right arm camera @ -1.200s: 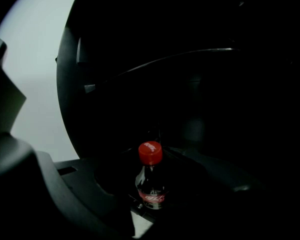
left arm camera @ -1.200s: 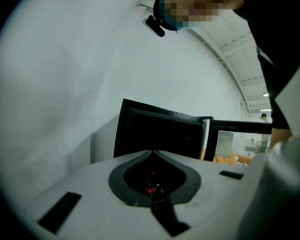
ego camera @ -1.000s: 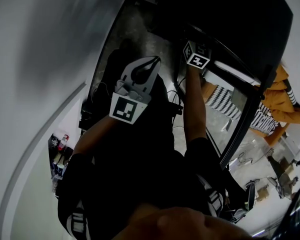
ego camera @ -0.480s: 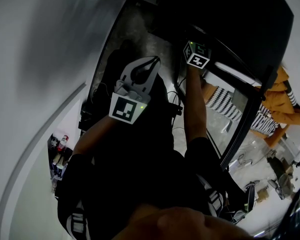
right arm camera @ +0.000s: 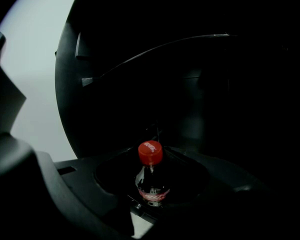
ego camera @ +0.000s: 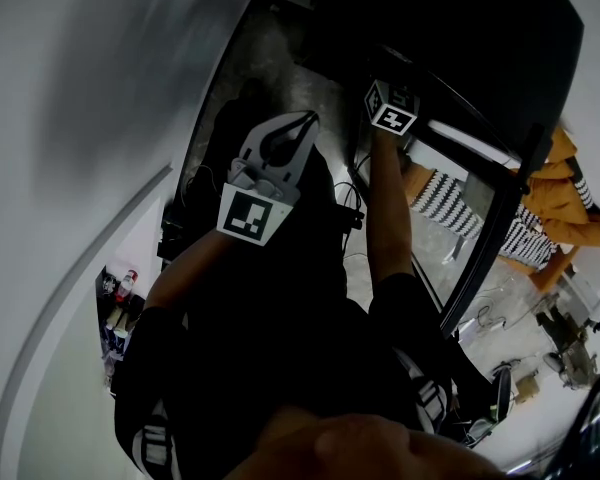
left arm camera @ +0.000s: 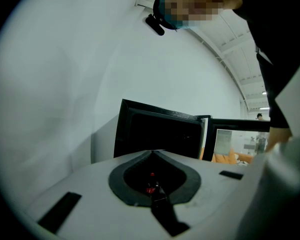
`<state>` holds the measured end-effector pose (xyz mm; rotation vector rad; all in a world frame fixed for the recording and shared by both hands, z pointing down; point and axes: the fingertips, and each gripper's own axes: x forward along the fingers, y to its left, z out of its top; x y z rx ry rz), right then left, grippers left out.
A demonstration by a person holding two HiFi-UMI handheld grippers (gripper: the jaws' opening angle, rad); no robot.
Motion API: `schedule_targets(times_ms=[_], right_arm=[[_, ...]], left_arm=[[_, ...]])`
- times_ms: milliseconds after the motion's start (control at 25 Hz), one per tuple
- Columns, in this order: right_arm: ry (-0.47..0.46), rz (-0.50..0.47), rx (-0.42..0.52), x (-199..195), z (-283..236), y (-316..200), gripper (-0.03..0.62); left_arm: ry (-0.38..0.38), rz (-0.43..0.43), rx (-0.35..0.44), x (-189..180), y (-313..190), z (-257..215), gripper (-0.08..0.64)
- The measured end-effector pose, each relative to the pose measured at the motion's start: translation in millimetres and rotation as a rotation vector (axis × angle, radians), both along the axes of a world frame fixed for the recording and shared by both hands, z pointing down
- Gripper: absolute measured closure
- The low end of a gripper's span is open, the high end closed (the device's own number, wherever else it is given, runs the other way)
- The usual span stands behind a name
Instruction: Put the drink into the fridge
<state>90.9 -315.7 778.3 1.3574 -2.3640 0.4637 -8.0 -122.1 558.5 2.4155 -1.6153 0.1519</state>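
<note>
Bottle (right arm camera: 151,184): a small dark cola drink with a red cap (right arm camera: 150,152). It sits in the hollow of the right tongs (right arm camera: 155,170), inside the dark cavity of the fridge (ego camera: 460,38). The right tongs pinch the bottle at its body. Their jaws have just opened a little further, with the bottle between them.

Key relation: the bottle's long axis runs roughly upright, cap up, and crosses the plane of the jaws. The fridge interior lies straight ahead of and all around the right tongs. A shelf rail (right arm camera: 155,51) curves above and behind the bottle. No view shows whether the base of the bottle rests on a shelf, so I judge that the coming move turns on finding that support below the bottle.

The right hand is the nearer one, reaching past the open door (ego camera: 480,230). The left tongs (ego camera: 305,126) are outside the fridge in front of the person's body, jaws pressed together at the tips and holding nothing. A small red-and-dark thing shows through their hollow in the left gripper view, and it is too small to identify.

Writing: the cap and the red label (right arm camera: 151,196) carry white cola-style script that is too small to read. The marker cubes bear black-and-white squares only.
</note>
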Motion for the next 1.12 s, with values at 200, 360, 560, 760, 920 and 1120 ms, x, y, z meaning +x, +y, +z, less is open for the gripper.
schedule_targets(times_ms=[200,360,560,760,920,1120], right_arm=[[0.017,-0.024,-0.009,-1.2,0.9,-1.6,0.411],[0.027,-0.021,-0.019,0.9,2.0,1.3,0.38],[0.04,0.006,0.017,4.2,-19.5,7.8,0.364],[0.029,0.014,0.008,5.7,-51.1,29.1,0.362],[-0.006,0.025,-0.004,10.1,-75.4,45.4,0.365],[-0.026,0.02,-0.019,17.0,-106.2,73.5,0.434]], left_arm=[[-0.005,0.001,-0.004,1.1,4.0,-1.3,0.554],[0.021,-0.019,-0.013,2.8,7.3,-2.0,0.554],[0.009,-0.018,0.002,0.8,16.9,-18.5,0.554],[0.028,-0.022,0.012,3.2,25.3,-52.2,0.554],[0.038,-0.018,0.023,8.0,27.7,-77.6,0.554],[0.033,-0.007,0.042,15.9,34.1,-103.8,0.554]])
